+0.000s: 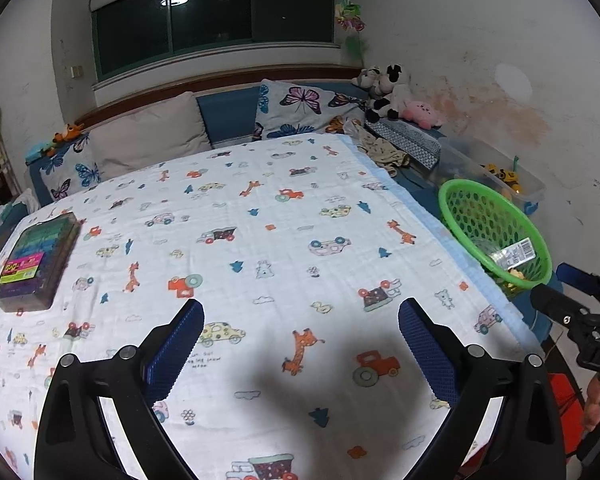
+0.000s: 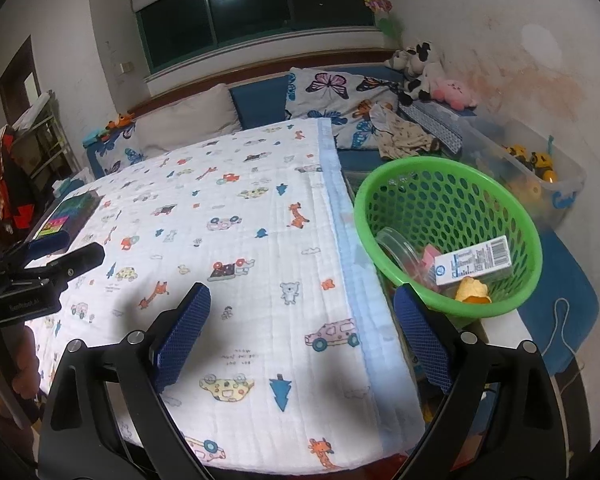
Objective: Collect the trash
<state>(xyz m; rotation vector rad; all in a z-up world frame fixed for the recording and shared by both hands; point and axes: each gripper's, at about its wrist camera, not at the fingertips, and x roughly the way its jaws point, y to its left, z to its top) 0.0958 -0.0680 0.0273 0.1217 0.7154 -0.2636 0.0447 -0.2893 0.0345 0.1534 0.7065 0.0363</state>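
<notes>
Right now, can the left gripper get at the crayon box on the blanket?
Probably yes. The left gripper is open and empty, and only bare blanket lies between it and the crayon box off to its left; nothing blocks the way.

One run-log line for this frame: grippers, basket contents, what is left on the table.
left gripper: open, empty | right gripper: open, empty | green basket: carton, clear lid, yellow scrap | tablecloth: coloured box

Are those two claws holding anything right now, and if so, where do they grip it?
Nothing is held. The left claw and the right claw both stand open over the printed blanket, with nothing between their pads.
</notes>
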